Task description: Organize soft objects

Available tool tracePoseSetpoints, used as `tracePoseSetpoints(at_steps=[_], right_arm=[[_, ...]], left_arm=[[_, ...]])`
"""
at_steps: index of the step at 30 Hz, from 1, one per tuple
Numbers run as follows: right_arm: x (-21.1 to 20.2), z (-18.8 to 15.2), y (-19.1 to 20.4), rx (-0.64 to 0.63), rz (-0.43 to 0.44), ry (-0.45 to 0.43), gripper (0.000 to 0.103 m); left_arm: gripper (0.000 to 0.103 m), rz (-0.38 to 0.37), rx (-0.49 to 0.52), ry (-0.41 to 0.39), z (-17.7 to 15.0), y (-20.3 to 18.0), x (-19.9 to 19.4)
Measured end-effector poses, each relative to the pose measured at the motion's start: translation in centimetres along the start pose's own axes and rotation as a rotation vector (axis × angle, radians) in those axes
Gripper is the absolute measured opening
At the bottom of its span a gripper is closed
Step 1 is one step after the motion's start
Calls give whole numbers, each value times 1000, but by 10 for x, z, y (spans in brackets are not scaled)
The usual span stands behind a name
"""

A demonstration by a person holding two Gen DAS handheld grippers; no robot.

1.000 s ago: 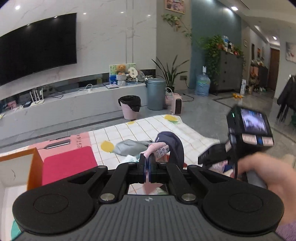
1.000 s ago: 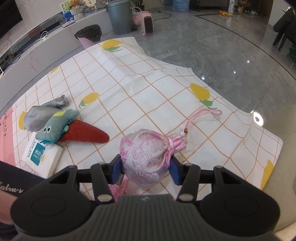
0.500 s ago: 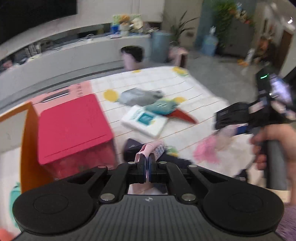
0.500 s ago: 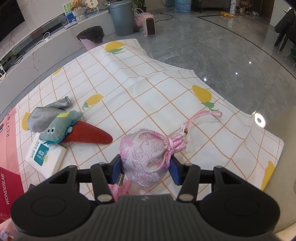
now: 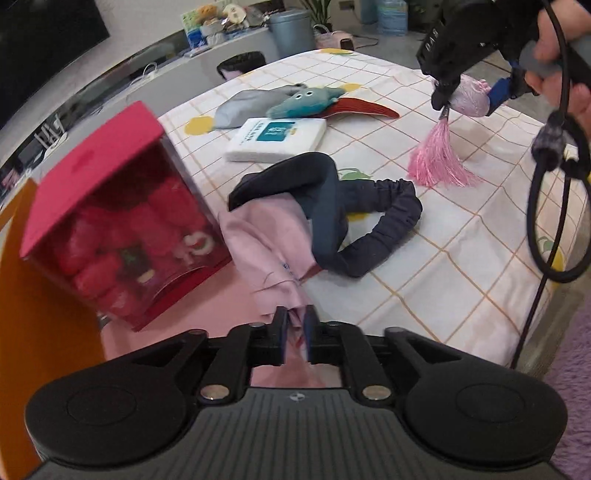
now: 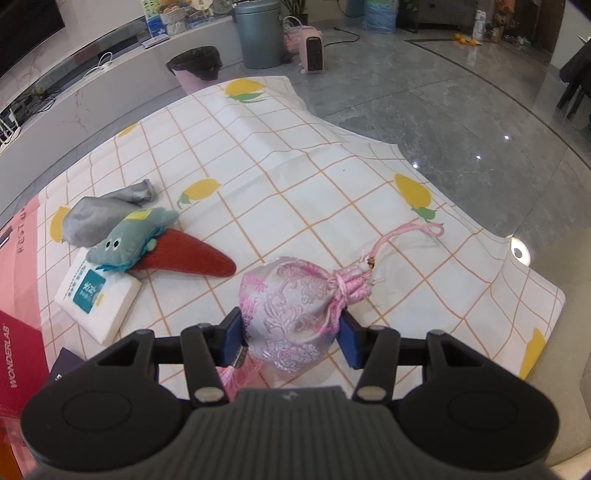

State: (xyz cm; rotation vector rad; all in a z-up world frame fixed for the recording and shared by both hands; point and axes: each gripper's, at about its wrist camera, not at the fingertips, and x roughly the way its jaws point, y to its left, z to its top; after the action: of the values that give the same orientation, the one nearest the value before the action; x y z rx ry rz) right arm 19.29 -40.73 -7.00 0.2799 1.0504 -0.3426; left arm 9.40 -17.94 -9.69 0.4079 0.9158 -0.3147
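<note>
My left gripper (image 5: 295, 325) is shut on the edge of a pink and navy cap (image 5: 317, 206), which lies on the checked cloth (image 5: 461, 258) with its navy elastic band spread to the right. My right gripper (image 6: 291, 332) is shut on a pink brocade pouch (image 6: 291, 306). It also shows in the left wrist view (image 5: 469, 96), held above the cloth with its pink tassel (image 5: 439, 158) hanging down. A teal plush (image 6: 129, 240), a red cone-shaped plush (image 6: 188, 258), a grey pouch (image 6: 99, 218) and a white tissue pack (image 6: 96, 299) lie at the left.
A red clear-fronted gift box (image 5: 110, 229) stands left of the cap, with an orange box wall (image 5: 44, 332) beside it. The cloth's edge drops to a grey tiled floor (image 6: 443, 110) at the right. A bin (image 6: 258, 33) and heater (image 6: 314, 55) stand far back.
My left gripper has swung down from facing the room and lowered the cap onto the cloth beside the red box. The right gripper holds the pouch almost still.
</note>
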Motion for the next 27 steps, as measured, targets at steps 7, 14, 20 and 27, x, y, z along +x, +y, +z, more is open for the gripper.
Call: tracePoseSetpoints(at_steps=[7,14,20,27], right_arm=[[4,0,1,-15,-46,4,53],[2,-2,6,-32,-22,6,53],[1,-2,9,-40,-28,7,53],[2,-3,11,-58,-37,4,53]], left_arm=[[81,88,36,-280,-8,-2,-9],[77,90,-117,-180,0,12,26],[63,58,-241,-196,-8,29,21],[11,-9,-283,-171,-9,35,12]])
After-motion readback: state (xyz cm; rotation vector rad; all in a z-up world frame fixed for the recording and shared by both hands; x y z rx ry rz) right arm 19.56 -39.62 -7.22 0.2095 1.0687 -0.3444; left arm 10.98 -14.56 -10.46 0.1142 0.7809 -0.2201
